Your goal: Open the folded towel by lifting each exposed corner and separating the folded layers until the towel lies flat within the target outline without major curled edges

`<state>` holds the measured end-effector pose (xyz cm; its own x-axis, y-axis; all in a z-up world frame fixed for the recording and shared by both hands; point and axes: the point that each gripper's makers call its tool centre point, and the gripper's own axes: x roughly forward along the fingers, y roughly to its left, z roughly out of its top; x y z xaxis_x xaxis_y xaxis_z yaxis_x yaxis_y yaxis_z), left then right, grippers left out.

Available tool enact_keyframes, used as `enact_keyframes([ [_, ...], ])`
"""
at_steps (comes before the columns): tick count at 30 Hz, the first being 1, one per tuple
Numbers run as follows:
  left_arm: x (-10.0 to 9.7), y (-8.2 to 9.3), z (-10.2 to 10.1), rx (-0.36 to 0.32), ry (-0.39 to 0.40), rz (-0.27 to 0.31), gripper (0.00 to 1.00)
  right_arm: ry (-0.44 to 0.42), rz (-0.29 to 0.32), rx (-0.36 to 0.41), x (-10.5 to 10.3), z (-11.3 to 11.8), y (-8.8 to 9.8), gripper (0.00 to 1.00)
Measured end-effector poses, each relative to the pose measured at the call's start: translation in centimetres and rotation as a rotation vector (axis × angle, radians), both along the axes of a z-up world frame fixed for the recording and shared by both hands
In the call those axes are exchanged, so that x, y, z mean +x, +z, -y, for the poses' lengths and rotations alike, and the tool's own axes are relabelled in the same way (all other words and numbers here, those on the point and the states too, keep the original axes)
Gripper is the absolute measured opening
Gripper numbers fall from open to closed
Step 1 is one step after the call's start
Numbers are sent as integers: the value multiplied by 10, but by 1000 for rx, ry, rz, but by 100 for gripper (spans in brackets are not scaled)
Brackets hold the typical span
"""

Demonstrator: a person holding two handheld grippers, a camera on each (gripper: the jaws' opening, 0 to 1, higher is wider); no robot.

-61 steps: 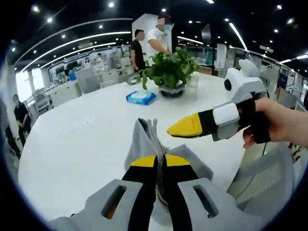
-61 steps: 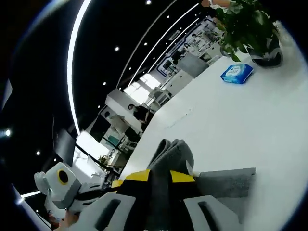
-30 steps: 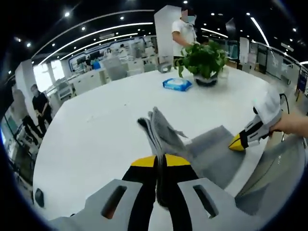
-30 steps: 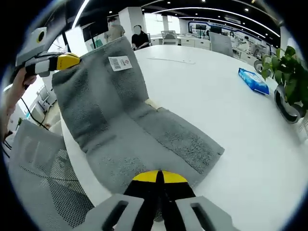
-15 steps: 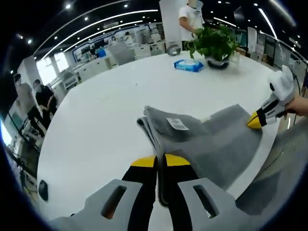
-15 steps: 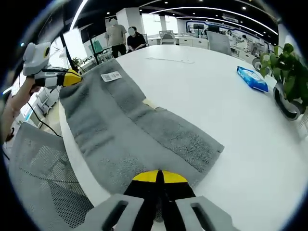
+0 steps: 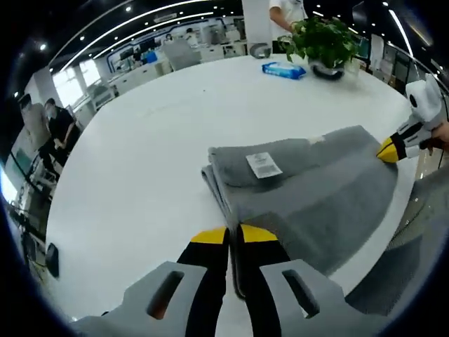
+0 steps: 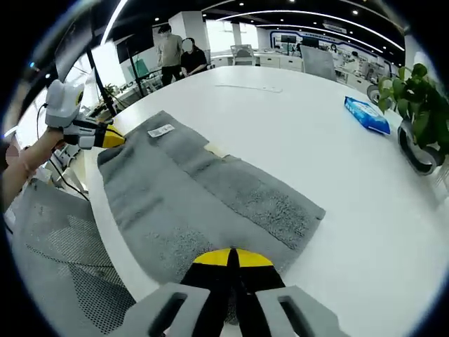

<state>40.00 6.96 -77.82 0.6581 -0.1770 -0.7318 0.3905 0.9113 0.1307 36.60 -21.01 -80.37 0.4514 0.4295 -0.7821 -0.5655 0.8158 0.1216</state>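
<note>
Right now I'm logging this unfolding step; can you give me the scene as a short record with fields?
towel: grey towel spread on the white table, one layer still folded over, white label facing up
left gripper: jaws shut on a towel corner
right gripper: jaws shut on a towel corner at the table edge
other items: blue packet, potted plant
outline: none visible

From the left hand-held gripper we look low along the desk toward the potted plant. From the right hand-held gripper we look across it from the opposite corner. Both views, close in, share the towel, each other's gripper and the plant.
</note>
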Motion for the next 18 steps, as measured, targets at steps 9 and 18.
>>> enact_keyframes([
  [9, -5, -27, -2, 147, -93, -48, 6, -1, 8, 0, 1, 0, 0, 0],
  [18, -2, -25, -5, 89, -75, -39, 7, 15, 46, -23, 3, -1, 6, 0],
])
